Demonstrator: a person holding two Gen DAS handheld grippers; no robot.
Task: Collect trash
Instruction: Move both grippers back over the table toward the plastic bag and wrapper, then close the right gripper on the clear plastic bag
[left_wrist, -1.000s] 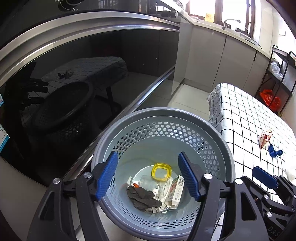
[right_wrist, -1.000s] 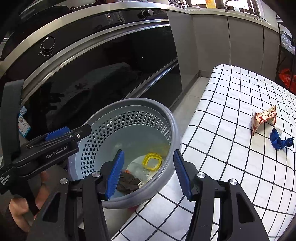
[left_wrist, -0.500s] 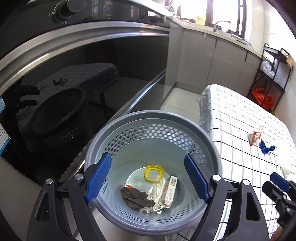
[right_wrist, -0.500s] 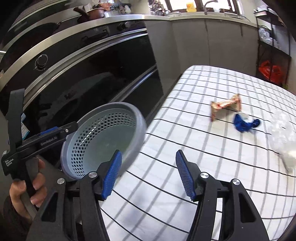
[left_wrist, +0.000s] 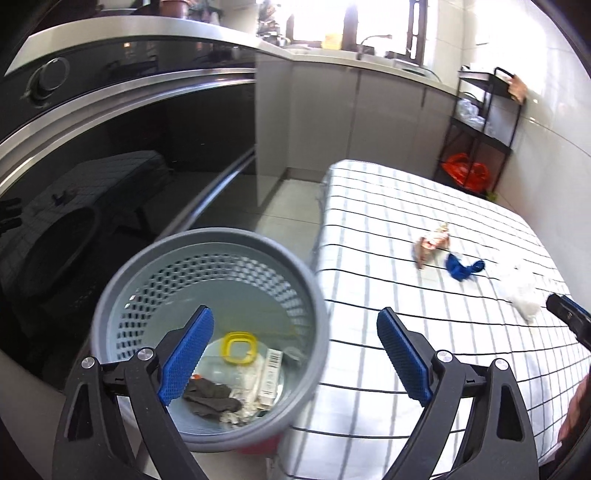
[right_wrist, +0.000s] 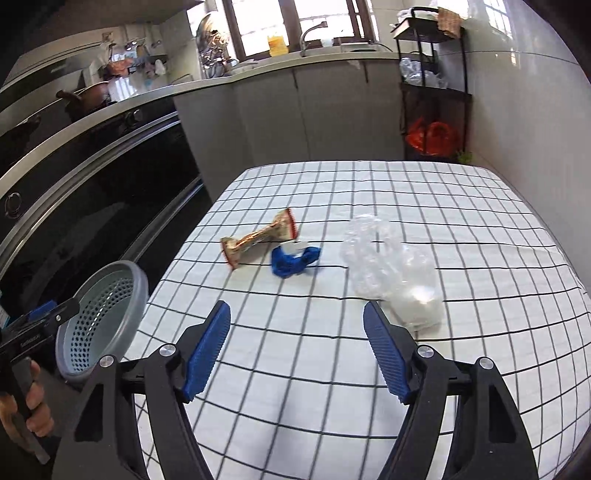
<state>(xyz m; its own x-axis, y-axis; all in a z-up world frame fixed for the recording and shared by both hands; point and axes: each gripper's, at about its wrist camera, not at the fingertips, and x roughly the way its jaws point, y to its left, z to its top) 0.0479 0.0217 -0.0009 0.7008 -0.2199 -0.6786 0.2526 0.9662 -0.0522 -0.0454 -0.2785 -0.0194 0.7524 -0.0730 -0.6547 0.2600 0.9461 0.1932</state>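
Observation:
A grey perforated trash basket stands beside the table's left edge, holding a yellow lid, a dark glove, a small box and paper. On the checked tablecloth lie a crumpled snack wrapper, a blue scrap and a clear crushed plastic bottle. My left gripper is open and empty, above the basket's right rim. My right gripper is open and empty over the table, short of the trash. The basket also shows in the right wrist view.
A black oven front with a steel rail runs along the left. Grey cabinets and a counter with a sink stand behind. A black metal rack with an orange bag stands at the far right corner.
My right gripper swung right, away from the basket, and now faces the trash on the table. My left gripper rose and turned right, so the table came into view.

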